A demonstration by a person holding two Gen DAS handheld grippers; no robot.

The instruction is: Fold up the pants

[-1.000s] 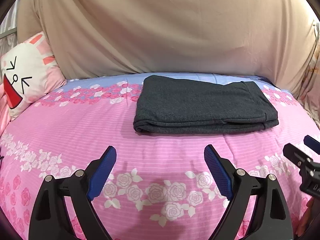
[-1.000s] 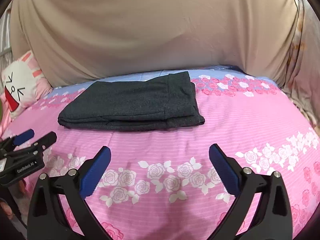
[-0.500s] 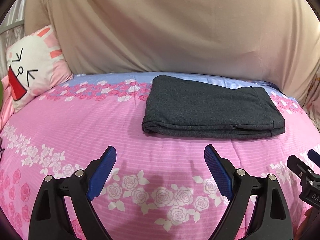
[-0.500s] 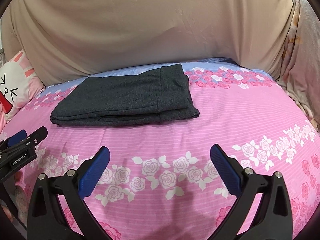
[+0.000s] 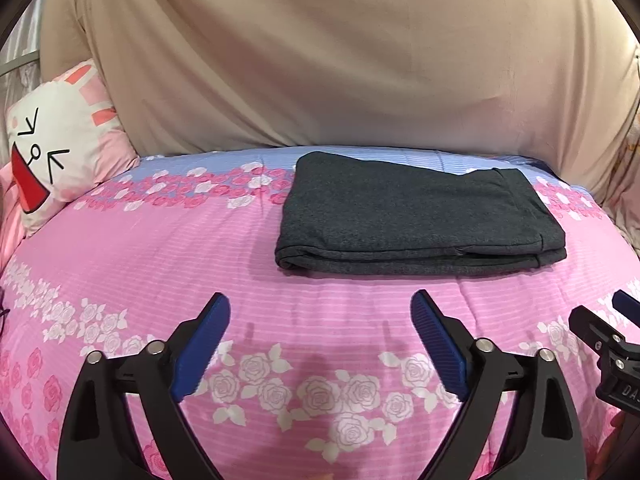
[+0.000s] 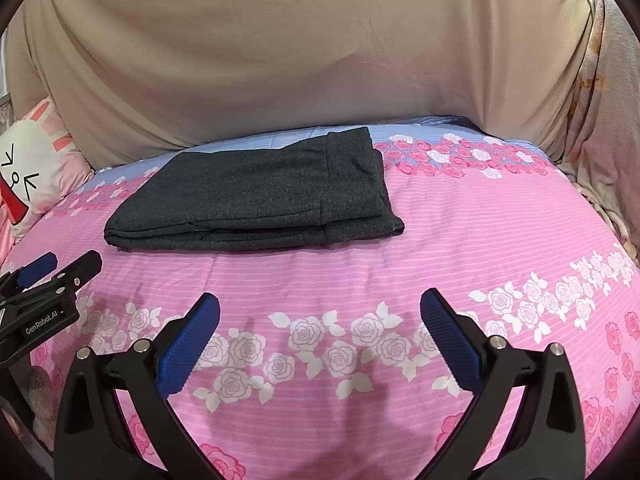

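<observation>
The dark grey pants lie folded into a flat rectangle on the pink floral bed cover, near the far side. They also show in the right wrist view. My left gripper is open and empty, held above the cover in front of the pants, apart from them. My right gripper is open and empty, likewise in front of the pants. The right gripper also shows at the right edge of the left wrist view, and the left gripper at the left edge of the right wrist view.
A white and pink cartoon rabbit pillow leans at the far left of the bed. A beige sheet hangs behind the bed. Pale floral fabric hangs at the right.
Both grippers have drawn back slightly and turned a little left, so the pants sit further right in the left view. The pants have not moved. Both grippers stay open.
</observation>
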